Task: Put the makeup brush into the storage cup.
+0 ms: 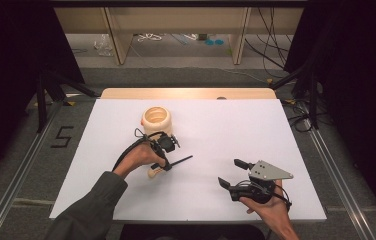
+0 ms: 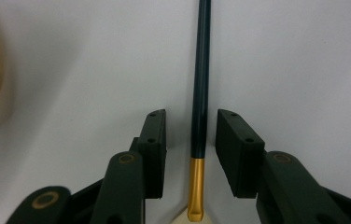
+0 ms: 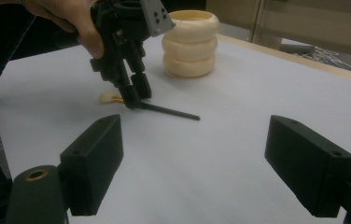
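Now the left gripper (image 2: 185, 135) straddles a brush on the white bench (image 1: 256, 130).

Lying flat, the brush (image 2: 200, 93) has a dark handle, a gold ferrule and a pale head; its handle runs between the left gripper's pads with a gap on each side, so nothing is pinched. A cream ribbed holder (image 1: 156, 120) stands upright just behind that hand. Off to the right, the right gripper (image 1: 235, 174) hangs low over bare bench with its jaws spread wide, well apart from the brush.
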